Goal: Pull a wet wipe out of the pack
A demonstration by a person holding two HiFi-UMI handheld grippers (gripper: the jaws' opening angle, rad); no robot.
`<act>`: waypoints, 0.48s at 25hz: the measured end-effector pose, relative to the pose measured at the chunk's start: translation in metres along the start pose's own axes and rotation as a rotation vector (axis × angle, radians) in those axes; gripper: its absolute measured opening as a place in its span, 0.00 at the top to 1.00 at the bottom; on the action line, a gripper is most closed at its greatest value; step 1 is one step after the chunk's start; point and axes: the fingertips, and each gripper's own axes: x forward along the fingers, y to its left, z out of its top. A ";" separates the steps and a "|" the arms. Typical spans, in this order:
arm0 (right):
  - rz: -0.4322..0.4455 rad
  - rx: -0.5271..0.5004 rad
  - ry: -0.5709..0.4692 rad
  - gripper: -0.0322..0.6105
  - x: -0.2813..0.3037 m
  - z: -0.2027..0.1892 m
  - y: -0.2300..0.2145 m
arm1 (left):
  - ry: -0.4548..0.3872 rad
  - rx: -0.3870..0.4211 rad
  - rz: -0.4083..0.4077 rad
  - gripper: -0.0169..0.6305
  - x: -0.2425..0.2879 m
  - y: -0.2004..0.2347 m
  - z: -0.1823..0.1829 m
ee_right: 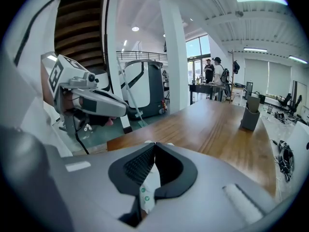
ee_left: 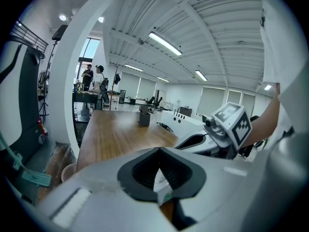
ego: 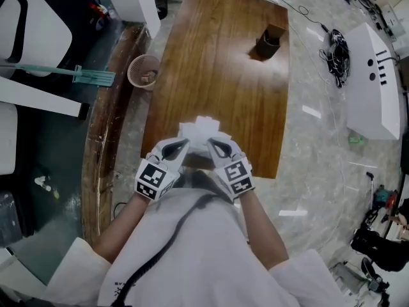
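Item: wet wipe pack [ego: 203, 128], white, held over the near edge of the table [ego: 223, 82]. left hand-held gripper [ego: 183, 144]: clenched on its left side. right hand-held gripper [ego: 213, 144]: clenched on its right side.

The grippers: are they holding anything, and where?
Both hold the white wet wipe pack: left gripper pinches its left side, right gripper its right side.

White short-sleeved shirt [ego: 211, 254], black cable [ego: 160, 251] along it; the left claw [ego: 184, 144] and right claw [ego: 211, 144] are pale, with black-and-white cubes [ego: 152, 179].
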 end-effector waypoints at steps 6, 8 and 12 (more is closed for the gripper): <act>-0.046 0.025 -0.047 0.93 -0.014 0.010 -0.001 | -0.020 0.010 -0.038 0.96 0.005 -0.004 0.009; -0.061 0.040 -0.064 0.93 -0.019 0.014 -0.001 | -0.023 0.022 -0.053 0.96 0.007 -0.005 0.012; -0.081 0.055 -0.083 0.93 -0.026 0.019 0.003 | -0.026 0.046 -0.088 0.96 0.012 -0.010 0.019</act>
